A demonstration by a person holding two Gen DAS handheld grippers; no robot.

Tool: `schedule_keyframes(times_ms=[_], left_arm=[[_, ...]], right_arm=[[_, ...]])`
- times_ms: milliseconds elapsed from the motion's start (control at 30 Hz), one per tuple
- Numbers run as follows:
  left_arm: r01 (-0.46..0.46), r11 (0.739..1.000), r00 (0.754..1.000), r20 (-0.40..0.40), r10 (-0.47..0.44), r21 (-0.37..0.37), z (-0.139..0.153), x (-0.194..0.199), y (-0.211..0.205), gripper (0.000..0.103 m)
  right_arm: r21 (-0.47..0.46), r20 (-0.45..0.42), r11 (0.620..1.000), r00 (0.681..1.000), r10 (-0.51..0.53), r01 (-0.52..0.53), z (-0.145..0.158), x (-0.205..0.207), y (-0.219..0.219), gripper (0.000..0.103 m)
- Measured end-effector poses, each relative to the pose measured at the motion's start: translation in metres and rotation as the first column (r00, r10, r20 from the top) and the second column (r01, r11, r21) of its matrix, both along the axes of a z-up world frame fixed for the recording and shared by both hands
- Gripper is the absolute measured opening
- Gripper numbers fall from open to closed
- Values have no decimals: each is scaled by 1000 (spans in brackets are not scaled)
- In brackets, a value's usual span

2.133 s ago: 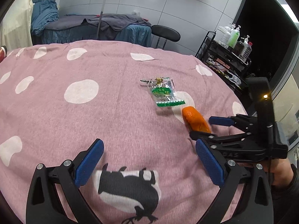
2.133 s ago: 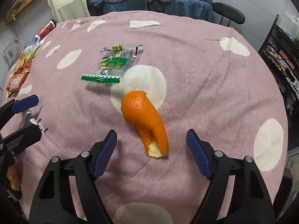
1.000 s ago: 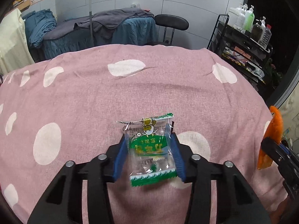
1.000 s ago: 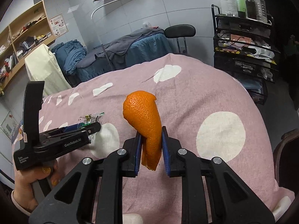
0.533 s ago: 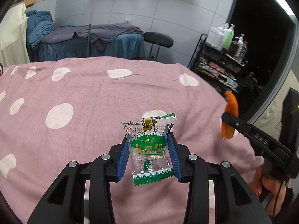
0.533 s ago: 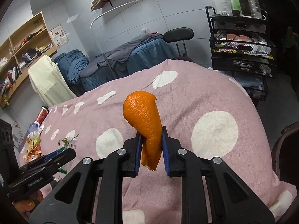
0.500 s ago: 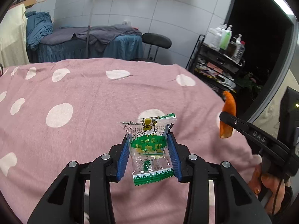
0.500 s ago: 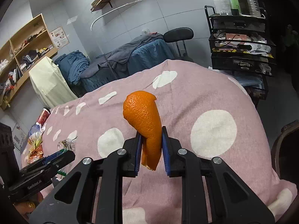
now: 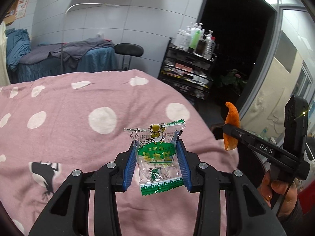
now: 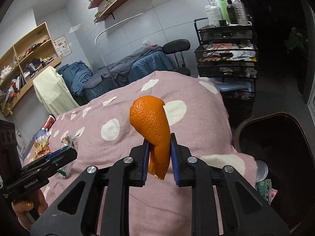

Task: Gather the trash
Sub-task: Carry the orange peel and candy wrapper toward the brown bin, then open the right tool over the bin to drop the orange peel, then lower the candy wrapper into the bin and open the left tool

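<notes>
My left gripper (image 9: 156,155) is shut on a clear and green snack wrapper (image 9: 157,153) and holds it upright above the pink spotted tablecloth (image 9: 78,122). My right gripper (image 10: 159,153) is shut on a curved piece of orange peel (image 10: 153,122), lifted near the table's right edge. In the left wrist view the right gripper (image 9: 231,132) with the peel (image 9: 232,125) is off to the right. In the right wrist view the left gripper (image 10: 65,153) shows at the lower left with the wrapper (image 10: 69,141). A dark bin (image 10: 275,143) stands right of the table.
Snack packets and a bottle (image 10: 42,139) lie at the table's far left edge. A black rack with bottles (image 10: 226,45) stands behind the table. A black chair (image 9: 129,50) and a bed with blue covers (image 9: 59,59) are further back. Packets (image 10: 265,188) lie by the bin.
Both grippers have lifted and swung to the right with their loads. The bin has come into the right wrist view.
</notes>
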State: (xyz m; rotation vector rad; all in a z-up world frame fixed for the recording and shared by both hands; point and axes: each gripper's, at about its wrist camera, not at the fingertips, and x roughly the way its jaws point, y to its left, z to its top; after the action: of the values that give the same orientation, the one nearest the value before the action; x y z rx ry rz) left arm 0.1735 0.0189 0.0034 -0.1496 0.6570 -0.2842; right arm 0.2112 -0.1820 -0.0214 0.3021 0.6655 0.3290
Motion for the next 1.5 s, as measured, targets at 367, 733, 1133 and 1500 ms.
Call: schedule_keyframes(times_ms=[367, 733, 1133, 1500], left_arm=[[148, 989, 989, 14, -148, -22, -5, -23, -62, 40], [245, 969, 969, 6, -245, -19, -15, -33, -105, 40], [317, 948, 948, -24, -317, 6, -25, -33, -135, 40], [422, 904, 906, -36, -421, 64, -27, -23, -184, 40]], right_arm=[[-100, -31, 975, 979, -203, 199, -22, -58, -84, 21], [-130, -162, 929, 916, -366, 348, -65, -65, -158, 21], [-128, -177, 913, 897, -406, 388, -92, -62, -172, 75], [-146, -91, 888, 888, -452, 437, -78, -85, -178, 80]])
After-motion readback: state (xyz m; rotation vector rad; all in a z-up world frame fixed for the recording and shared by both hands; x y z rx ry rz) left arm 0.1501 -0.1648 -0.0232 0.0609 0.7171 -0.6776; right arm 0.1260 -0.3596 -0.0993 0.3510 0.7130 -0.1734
